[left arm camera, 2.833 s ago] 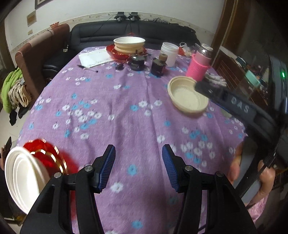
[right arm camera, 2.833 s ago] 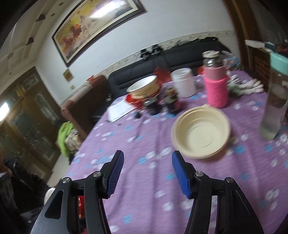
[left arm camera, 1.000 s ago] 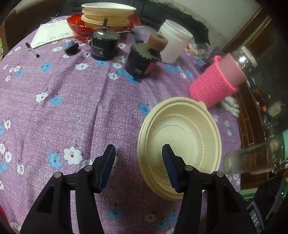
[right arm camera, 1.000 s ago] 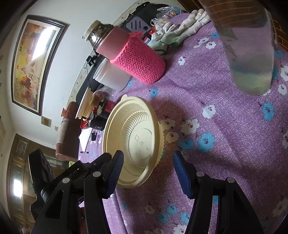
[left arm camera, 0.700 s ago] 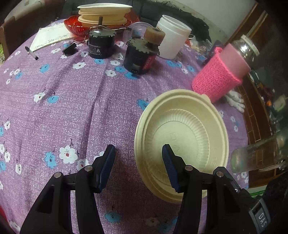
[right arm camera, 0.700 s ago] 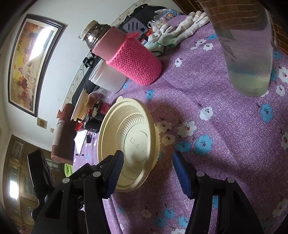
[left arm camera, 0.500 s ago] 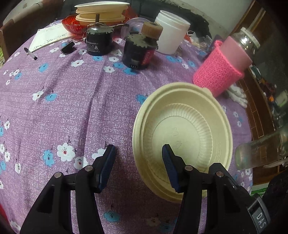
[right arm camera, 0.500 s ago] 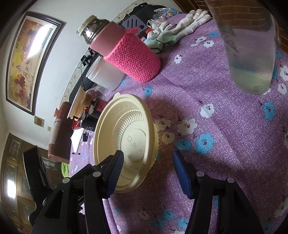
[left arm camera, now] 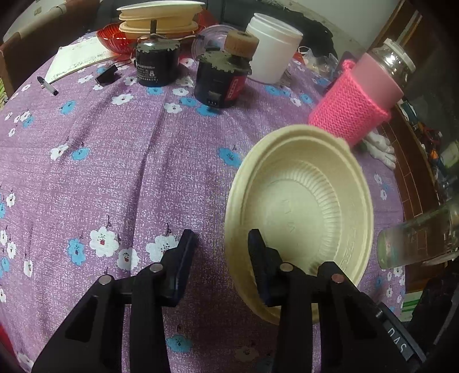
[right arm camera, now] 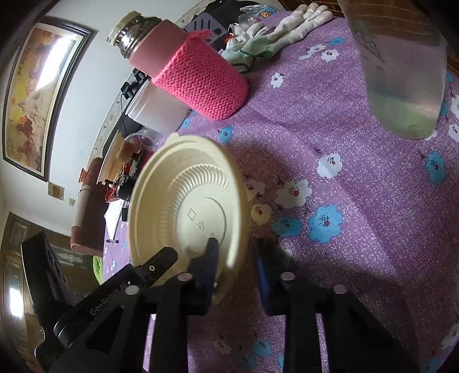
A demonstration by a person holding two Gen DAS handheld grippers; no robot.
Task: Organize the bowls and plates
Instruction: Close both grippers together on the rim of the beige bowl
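The left gripper (left arm camera: 222, 252) had just been closing. Its jaws stood narrowly apart, astride the near rim of the cream bowl (left arm camera: 301, 200). The right finger was inside the bowl, while the left finger was outside with a strip of cloth still showing between pad and rim, so it was not yet clamped. The right gripper (right arm camera: 236, 255) had also just been closing on the same bowl from the other side. One finger lay against the ribbed underside and the other just past the rim. Blur hid whether its pads actually pressed, so I could not tell.

The bowl was tipped up on edge on the purple flowered tablecloth (left arm camera: 129, 172), with its hollow facing the left wrist camera. From the left gripper it lay toward one o'clock. Beyond it, also at one o'clock, stood the pink-sleeved flask (left arm camera: 347, 114), and a clear bottle (left arm camera: 418, 238) stood close by at three. The stack of bowls (left arm camera: 160, 17) sat on a red plate (left arm camera: 112, 40) at the far edge, at about eleven o'clock, behind two dark jars (left arm camera: 221, 83).

The step in hand looked like securing the bowl for carrying to that stack. To do it well, both pairs of pads should seat fully over the thin rim before any lift, and the squeeze should be gentle because the wall looked flexible. The lift should also go clear of the flask and the bottle.
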